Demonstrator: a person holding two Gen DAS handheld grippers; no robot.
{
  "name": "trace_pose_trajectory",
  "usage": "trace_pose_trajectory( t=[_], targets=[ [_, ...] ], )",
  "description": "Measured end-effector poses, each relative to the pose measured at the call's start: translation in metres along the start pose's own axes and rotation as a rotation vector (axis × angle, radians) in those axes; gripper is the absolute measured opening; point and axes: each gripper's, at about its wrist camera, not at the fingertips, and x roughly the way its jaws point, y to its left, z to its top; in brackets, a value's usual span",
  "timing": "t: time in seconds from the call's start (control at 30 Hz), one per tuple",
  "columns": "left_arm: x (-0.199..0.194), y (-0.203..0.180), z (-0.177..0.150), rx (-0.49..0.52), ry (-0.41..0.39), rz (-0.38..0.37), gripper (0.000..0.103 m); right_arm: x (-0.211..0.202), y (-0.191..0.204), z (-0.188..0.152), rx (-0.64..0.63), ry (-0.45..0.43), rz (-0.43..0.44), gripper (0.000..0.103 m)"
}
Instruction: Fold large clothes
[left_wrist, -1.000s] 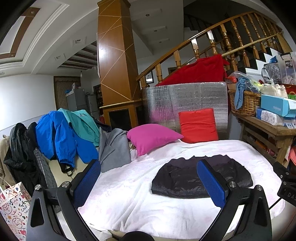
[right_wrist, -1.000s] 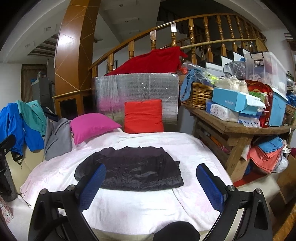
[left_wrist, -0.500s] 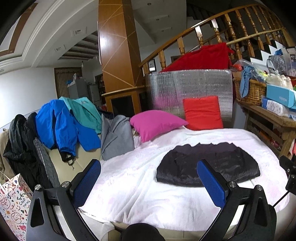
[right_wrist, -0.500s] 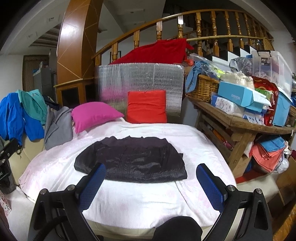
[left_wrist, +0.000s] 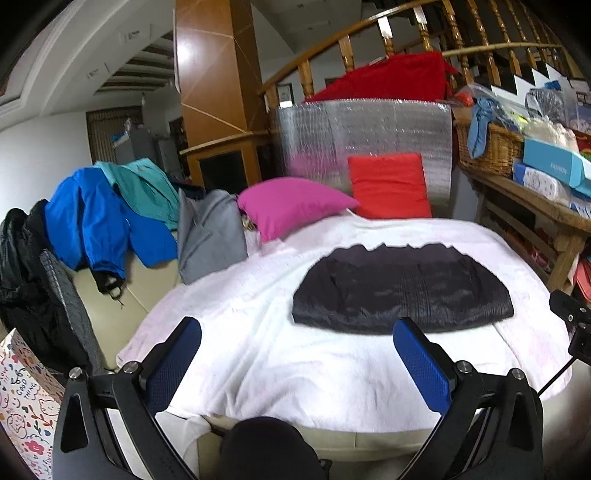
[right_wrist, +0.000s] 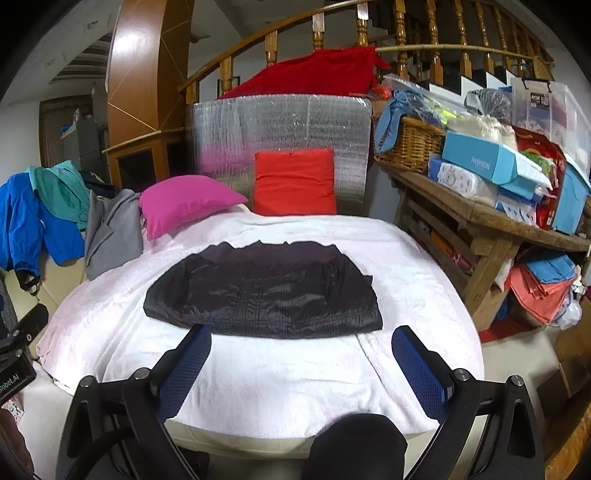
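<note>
Left gripper: the left gripper (left_wrist: 297, 328) is held level above the near edge of the bed, its two blue-padded fingers (left_wrist: 173, 360) wide apart with nothing between them.
Right gripper: the right gripper (right_wrist: 301, 338) is held the same way, pointing along the bed, blue fingers (right_wrist: 419, 373) spread wide and holding nothing; their tips sit just short of the jacket's near edge in the picture.
Jacket: a dark quilted jacket (right_wrist: 264, 291) lies folded flat in the middle of the white blanket (right_wrist: 258, 373), touched by neither gripper.
Bed head: a pink pillow (right_wrist: 184, 203) and a red cushion (right_wrist: 295, 182) lean at the far end, in front of a silver foil panel (right_wrist: 280, 122) with a red cloth (right_wrist: 310, 75) draped over its top.
Only in the left view: black coats (left_wrist: 26, 273) heaped at the far left, and a patterned paper bag (left_wrist: 22, 402) printed with cartoon cats and the words "GOOD THING".
Clearer in the left view: a blue jacket (left_wrist: 96, 225), a teal shirt (left_wrist: 147, 188) and a grey garment (left_wrist: 208, 236) piled beside the bed.
Only in the right view: folded orange and blue cloths (right_wrist: 543, 284) under the wooden table (right_wrist: 491, 221), and a clear storage bin (right_wrist: 550, 107) on top with a "ROX" label.
Other writing: a light blue box (right_wrist: 480, 160) on the table reads "FASHION"; the edge of the other gripper at the left border of the right view shows "Robot.AI".
Basket: a wicker basket (right_wrist: 413, 144) stands at the table's near end with blue cloth hanging over its rim.
</note>
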Motion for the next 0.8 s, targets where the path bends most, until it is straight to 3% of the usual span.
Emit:
trace_pose_trajectory(
  t=[0.4, 0.8],
  targets=[
    [0.029, -0.019, -0.014, 0.027, 0.114, -0.03, 0.103, 0.037, -0.007, -0.015, 0.028, 0.091, -0.008, 0.1],
    [0.019, -0.025, -0.007, 0.05, 0.087, -0.055, 0.103, 0.039, -0.016, -0.013, 0.061, 0.092, -0.024, 0.1]
  ],
)
